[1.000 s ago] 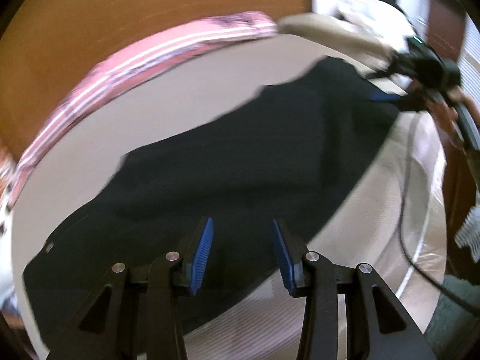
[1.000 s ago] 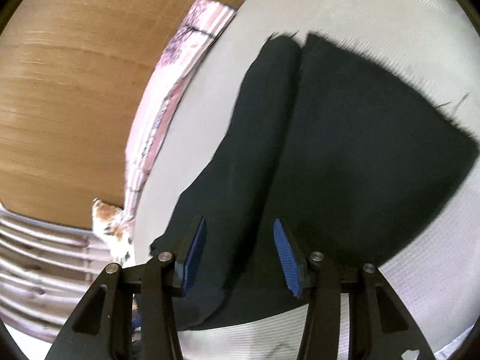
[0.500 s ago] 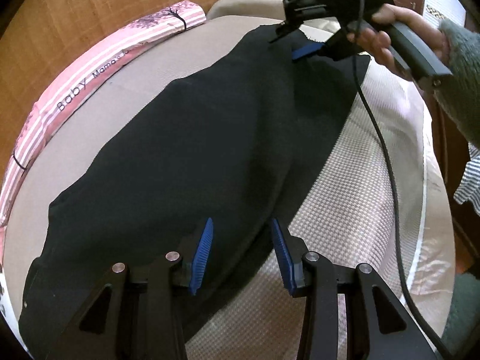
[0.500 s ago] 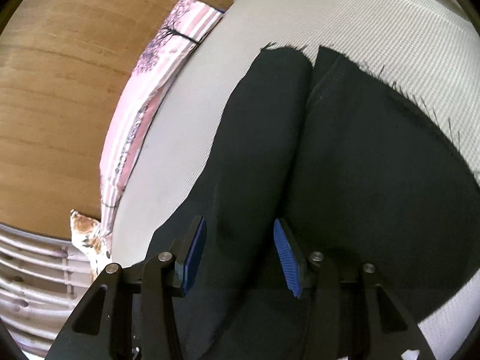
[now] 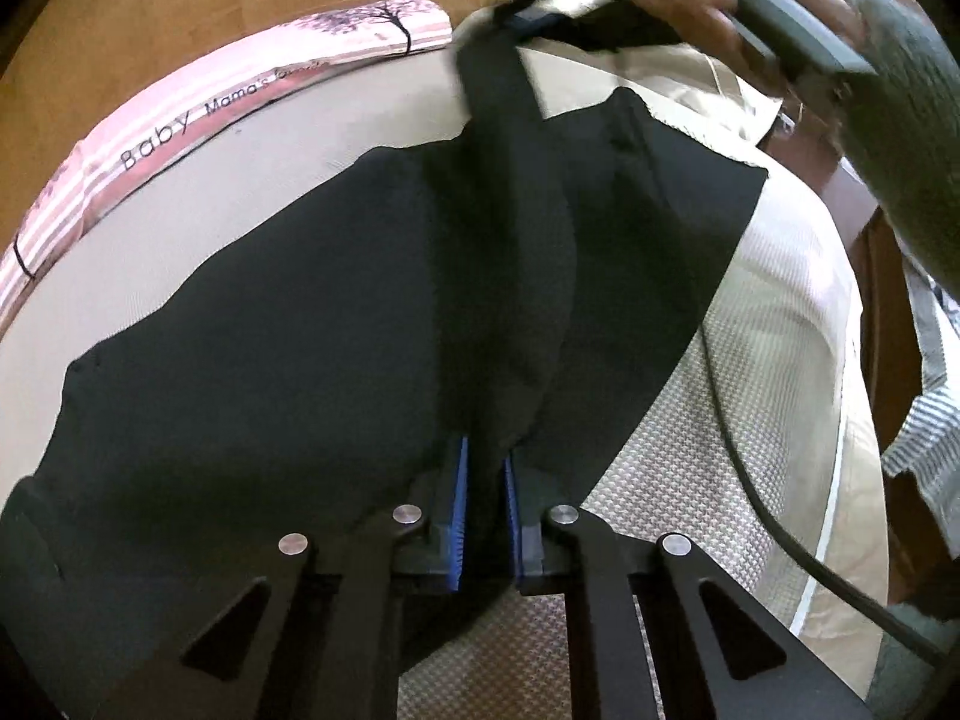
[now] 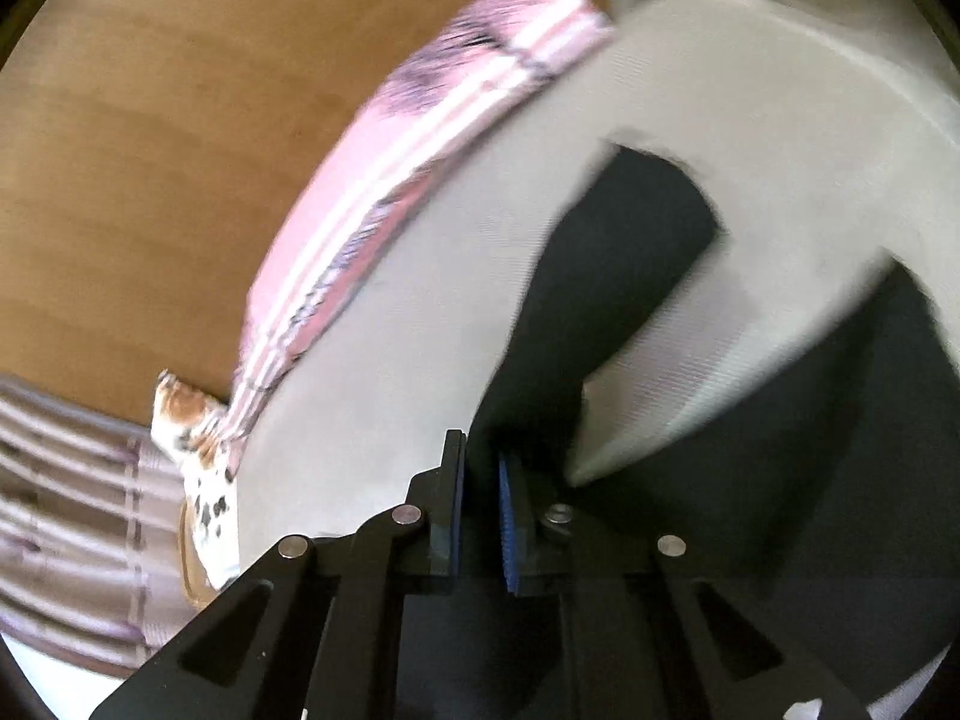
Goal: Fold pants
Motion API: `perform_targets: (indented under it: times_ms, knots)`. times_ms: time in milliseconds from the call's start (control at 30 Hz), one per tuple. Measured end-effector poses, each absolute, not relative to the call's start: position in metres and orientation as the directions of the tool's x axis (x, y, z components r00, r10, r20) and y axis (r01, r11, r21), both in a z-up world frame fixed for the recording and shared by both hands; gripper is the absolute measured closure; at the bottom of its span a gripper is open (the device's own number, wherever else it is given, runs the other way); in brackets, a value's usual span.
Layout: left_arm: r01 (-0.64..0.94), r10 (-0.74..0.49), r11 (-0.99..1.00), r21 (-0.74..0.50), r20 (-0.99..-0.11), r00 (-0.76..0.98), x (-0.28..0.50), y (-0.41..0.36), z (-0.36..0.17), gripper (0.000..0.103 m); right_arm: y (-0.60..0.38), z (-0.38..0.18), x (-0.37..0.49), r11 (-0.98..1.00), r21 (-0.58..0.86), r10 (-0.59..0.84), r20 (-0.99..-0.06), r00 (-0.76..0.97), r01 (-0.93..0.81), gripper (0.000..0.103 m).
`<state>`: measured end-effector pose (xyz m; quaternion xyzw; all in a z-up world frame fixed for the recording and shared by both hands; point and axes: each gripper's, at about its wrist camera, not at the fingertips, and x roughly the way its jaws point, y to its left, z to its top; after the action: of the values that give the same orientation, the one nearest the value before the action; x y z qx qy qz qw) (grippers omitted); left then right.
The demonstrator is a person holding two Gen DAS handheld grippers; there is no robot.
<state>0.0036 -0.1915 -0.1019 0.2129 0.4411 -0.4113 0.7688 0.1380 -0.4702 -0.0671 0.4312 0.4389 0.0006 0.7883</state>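
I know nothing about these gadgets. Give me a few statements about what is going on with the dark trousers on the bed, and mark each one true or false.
1. The left gripper is shut on a fold of the black pants. True.
2. The right gripper hangs wide open, apart from the cloth. False: its fingers are close together with black fabric between them.
3. A pink striped cloth printed with the word "Baby" lies along the far edge of the mattress. True.
4. The pants lie flat all over. False: a ridge of fabric is lifted between the two grippers.
5. The pants are bright red. False: they are black.
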Motion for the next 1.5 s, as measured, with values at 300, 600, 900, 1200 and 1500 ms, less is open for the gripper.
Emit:
perform_targets:
  times_ms: [300, 600, 900, 1200, 1500]
  knots:
    - [0.781, -0.477, 0.612, -0.125, -0.846, 0.239, 0.015, -0.182, -0.105, 0.092, -0.45, -0.053, 0.179, 0.683, 0.672, 0.41, -0.678, 0.61, 0.287, 0.057]
    - [0.772, -0.502, 0.613, -0.167, -0.837, 0.217, 0.02, -0.179, -0.107, 0.092, -0.472, -0.101, 0.179, 0.602, 0.711, 0.463, -0.682, 0.566, 0.365, 0.07]
    - [0.765, -0.511, 0.615, -0.189, -0.835, 0.204, 0.022, -0.178, -0.107, 0.092, -0.462, -0.136, 0.211, 0.623, 0.669, 0.432, -0.726, 0.534, 0.406, 0.07]
    - [0.763, -0.512, 0.616, -0.198, -0.836, 0.196, 0.026, -0.178, -0.107, 0.092, -0.463, -0.145, 0.25, 0.635, 0.671, 0.423, -0.717, 0.555, 0.383, 0.079]
    - [0.763, -0.508, 0.617, -0.192, -0.838, 0.2, 0.024, -0.18, -0.106, 0.092, -0.473, -0.132, 0.242, 0.626, 0.683, 0.405, -0.698, 0.591, 0.377, 0.098]
